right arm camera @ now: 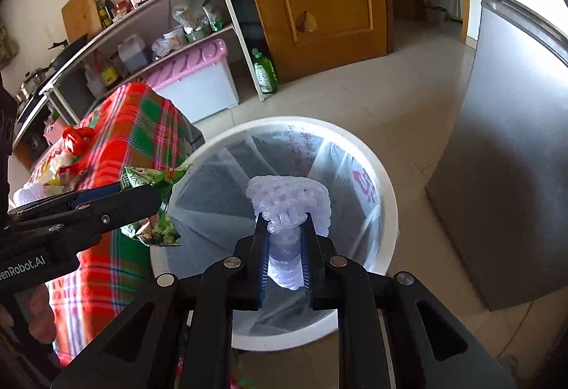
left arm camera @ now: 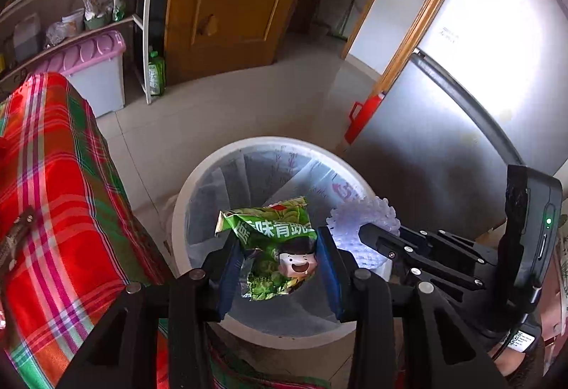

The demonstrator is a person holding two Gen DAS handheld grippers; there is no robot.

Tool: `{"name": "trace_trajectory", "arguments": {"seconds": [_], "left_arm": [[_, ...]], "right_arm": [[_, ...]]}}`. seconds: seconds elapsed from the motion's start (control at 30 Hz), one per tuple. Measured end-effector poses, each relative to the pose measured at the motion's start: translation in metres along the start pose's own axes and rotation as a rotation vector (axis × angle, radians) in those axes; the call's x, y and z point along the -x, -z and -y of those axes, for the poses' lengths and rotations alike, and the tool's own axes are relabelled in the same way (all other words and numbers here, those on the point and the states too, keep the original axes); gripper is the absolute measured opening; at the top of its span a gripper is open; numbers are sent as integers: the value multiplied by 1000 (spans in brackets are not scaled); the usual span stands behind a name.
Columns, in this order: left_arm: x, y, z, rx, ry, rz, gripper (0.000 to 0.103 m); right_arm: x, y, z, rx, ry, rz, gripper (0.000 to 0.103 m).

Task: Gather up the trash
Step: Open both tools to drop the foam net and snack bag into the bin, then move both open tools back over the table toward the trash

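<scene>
Table with the plaid cloth [left arm camera: 53,176] is sitting far left, and the bin [left arm camera: 198,176] is standing on the floor right against it, which is likely why both claws are coming in from the table side. Left gripper [left arm camera: 277,257] is carrying the green snack bag [left arm camera: 273,243] over the bin mouth: blue pads are pinching the crumpled bag at both sides, jaws part-way apart because the bag is filling the gap. In the right wrist view that bag [right arm camera: 152,208] is hanging over the near-left rim, so a drop from there looks marginal; nudging further in seems safer. Left claw is pointing steeply down into the liner. Right gripper [right arm camera: 284,247] is holding a white foam net [right arm camera: 289,201], jaws narrow, squeezing its middle so the top is mushrooming above the fingertips. It is hanging over the bin's centre, well inside the rim [right arm camera: 387,197], so it should fall cleanly. Right claw is tilting steeply down too, just beside the left one, the two nearly parallel. Fridge [right arm camera: 514,158] is standing close on the right, apart from the bin. Neither piece is released yet; liner looks empty below.
</scene>
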State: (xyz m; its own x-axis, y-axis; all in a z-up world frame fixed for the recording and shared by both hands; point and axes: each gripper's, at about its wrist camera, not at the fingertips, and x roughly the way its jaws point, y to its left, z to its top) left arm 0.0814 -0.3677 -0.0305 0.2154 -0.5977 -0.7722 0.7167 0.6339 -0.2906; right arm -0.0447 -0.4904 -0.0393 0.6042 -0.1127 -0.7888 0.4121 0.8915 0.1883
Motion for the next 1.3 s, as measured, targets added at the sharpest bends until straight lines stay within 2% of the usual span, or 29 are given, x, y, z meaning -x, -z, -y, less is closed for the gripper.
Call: {"name": "trace_trajectory", "arguments": {"seconds": [0.1, 0.17, 0.27, 0.37, 0.47, 0.67, 0.77, 1.1, 1.3], "left_arm": [[-10, 3, -9, 12, -17, -22, 46], [-12, 4, -13, 19, -15, -28, 47], [-17, 4, -18, 31, -2, -41, 52], [-19, 3, -21, 35, -1, -46, 53], [-19, 3, -22, 38, 10, -45, 60], [-10, 3, -30, 60, 30, -26, 61], [5, 6, -30, 58, 15, 3, 61], [74, 16, -52, 89, -80, 122, 61], [116, 28, -74, 126, -157, 191, 61]], "right_arm": [[-10, 1, 2, 13, 22, -14, 21], [-14, 2, -1, 40, 50, -19, 28], [-17, 4, -1, 57, 42, -23, 51], [-21, 5, -1, 52, 43, -35, 51], [-21, 6, 1, 33, 58, -37, 51], [-15, 7, -5, 18, 67, -29, 51], [-8, 7, -10, 17, 67, -17, 51], [37, 0, -53, 50, 11, 101, 51], [52, -2, -87, 95, -25, 139, 51]]}}
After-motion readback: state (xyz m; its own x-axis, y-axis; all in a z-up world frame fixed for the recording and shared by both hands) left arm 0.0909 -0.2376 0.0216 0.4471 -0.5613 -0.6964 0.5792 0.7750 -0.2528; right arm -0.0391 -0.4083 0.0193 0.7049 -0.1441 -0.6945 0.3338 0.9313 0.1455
